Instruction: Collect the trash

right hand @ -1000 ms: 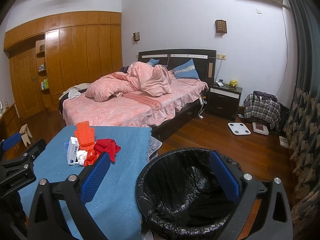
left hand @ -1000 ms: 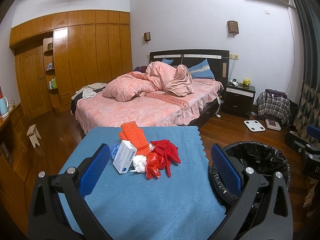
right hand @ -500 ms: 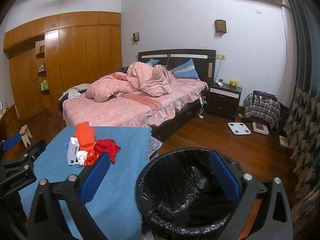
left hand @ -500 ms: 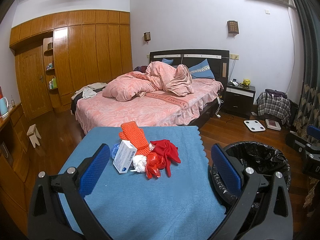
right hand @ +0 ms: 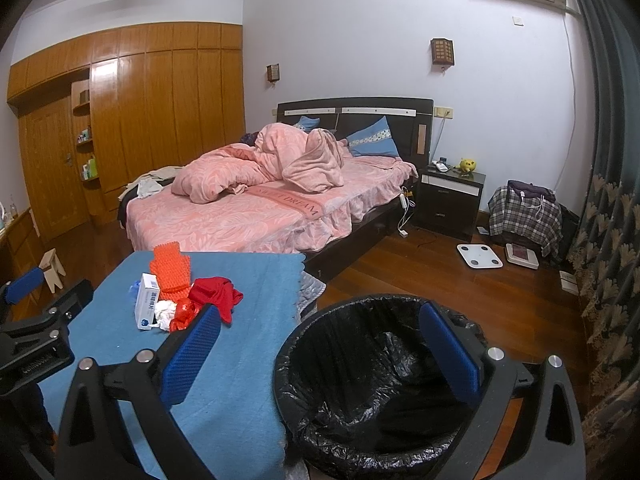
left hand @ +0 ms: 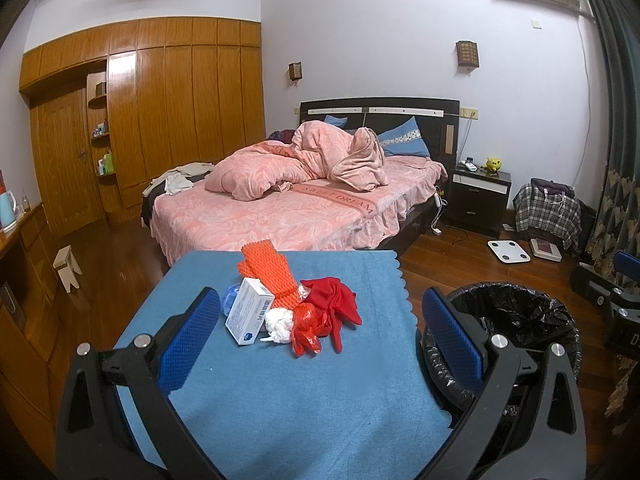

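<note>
Table with blue cloth fills the left view; black-lined bin on the floor at its 3 o'clock side; trash pile at table centre: orange mat, red glove, white box, red bag, white wad, all touching; left tool released, empty, hovering near the pile; right tool released, empty, over the bin's rim.

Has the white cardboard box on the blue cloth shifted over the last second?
No. The white cardboard box lies against the orange bumpy mat, as before, in both views.
</note>
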Demonstrator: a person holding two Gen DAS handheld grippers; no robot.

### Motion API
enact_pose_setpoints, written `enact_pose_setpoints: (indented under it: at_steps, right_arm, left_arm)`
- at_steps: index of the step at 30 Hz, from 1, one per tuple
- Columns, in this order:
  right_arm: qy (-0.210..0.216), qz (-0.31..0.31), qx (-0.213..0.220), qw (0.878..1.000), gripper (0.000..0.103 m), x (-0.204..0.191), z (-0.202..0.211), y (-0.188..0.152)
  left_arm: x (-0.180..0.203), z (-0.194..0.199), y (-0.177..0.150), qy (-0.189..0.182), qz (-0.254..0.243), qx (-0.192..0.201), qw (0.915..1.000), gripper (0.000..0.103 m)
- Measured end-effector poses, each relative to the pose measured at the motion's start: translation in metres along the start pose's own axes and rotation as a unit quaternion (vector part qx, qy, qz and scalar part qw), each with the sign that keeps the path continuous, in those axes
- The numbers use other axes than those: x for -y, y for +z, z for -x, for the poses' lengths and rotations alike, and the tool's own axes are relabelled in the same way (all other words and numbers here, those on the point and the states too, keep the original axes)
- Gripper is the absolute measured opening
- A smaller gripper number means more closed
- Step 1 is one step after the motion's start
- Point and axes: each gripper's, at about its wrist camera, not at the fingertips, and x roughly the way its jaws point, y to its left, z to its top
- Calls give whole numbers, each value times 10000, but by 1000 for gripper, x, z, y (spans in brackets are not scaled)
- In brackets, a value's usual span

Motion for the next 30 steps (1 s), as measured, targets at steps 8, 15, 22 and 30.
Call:
enact_pose_setpoints:
  at_steps: [8, 15, 22, 30]
  right_arm:
    - [11, -1, -11, 10000, 97, 1, 1, 1]
    - [25, 3, -8, 10000, 97, -7, -2, -2]
    - [54, 19, -25, 10000, 97, -20, -11, -4]
    - [158, 77, -86, 9998, 97, -26, -19, 3]
  left_arm:
    - [0, 0, 0, -6, 4, -6, 10000, 98]
    - [0, 2, -2, -8, 12, -17, 10000, 98]
    - [0, 1, -3, -7, 39, -28, 10000, 98]
    - [-8, -4, -10, 38, 133, -99, 9999, 98]
